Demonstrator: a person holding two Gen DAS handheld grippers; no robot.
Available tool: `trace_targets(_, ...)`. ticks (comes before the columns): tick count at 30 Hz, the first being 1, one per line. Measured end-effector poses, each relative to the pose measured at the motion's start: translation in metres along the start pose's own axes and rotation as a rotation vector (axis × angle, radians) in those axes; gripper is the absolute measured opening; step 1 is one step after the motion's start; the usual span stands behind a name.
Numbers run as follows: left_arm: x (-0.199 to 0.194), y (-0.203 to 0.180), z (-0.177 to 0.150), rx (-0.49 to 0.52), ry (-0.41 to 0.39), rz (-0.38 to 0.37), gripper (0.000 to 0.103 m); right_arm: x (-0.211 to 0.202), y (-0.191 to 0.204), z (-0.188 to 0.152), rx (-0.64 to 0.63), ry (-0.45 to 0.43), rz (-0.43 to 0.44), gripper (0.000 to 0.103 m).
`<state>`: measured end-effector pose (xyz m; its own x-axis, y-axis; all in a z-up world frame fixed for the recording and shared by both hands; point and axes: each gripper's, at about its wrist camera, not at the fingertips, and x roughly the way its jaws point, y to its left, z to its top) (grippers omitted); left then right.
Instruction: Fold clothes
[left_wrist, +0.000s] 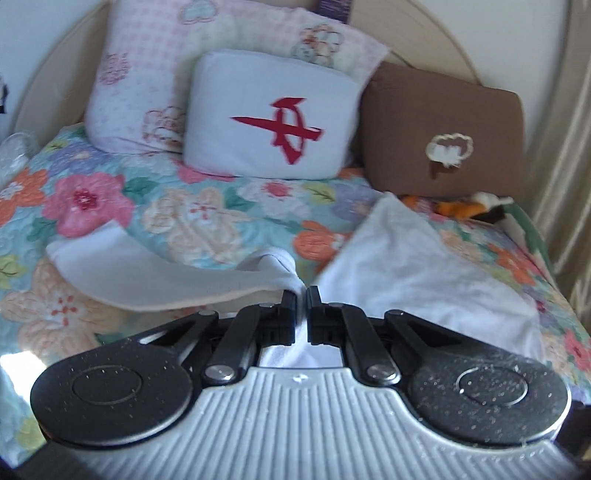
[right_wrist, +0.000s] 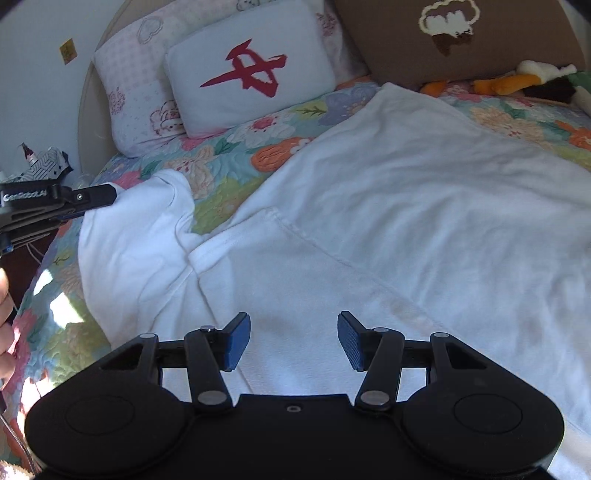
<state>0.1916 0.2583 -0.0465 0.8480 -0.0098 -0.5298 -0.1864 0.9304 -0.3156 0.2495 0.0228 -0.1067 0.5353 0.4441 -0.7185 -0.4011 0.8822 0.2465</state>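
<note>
My left gripper (left_wrist: 301, 295) has its jaws clamped on the white garment (right_wrist: 369, 221), its lower part hidden; the right gripper (right_wrist: 294, 339) gapes empty over the floral bed (left_wrist: 184, 214).

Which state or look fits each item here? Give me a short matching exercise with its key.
Things:
1. left gripper
2. right gripper
3. white pillow
4. brown cushion

Descriptions:
A. jaws apart over the white garment
B. red brush-stroke mark
C. shut on a pinch of white fabric
D. cream cloud-shaped patch

Pairs: 1-C, 2-A, 3-B, 4-D
</note>
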Motion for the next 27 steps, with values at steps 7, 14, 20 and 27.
trace_targets(7, 0.054, -0.056, -0.055, 0.063, 0.363, -0.015, 0.006, -0.016, -0.037, -0.002, 0.037, -0.010, -0.130, 0.058)
trace_targets(14, 0.066, -0.038, -0.066, 0.017, 0.504, 0.024, 0.030, -0.015, -0.041, -0.006, 0.069, 0.002, -0.107, 0.058)
trace_targets(20, 0.030, -0.003, -0.029, -0.046, 0.381, -0.028, 0.061, -0.015, -0.012, -0.003, -0.065, 0.006, -0.016, 0.058)
trace_targets(27, 0.041, 0.068, -0.021, -0.202, 0.302, 0.265, 0.066, 0.006, 0.048, 0.007, -0.286, 0.013, 0.137, 0.058)
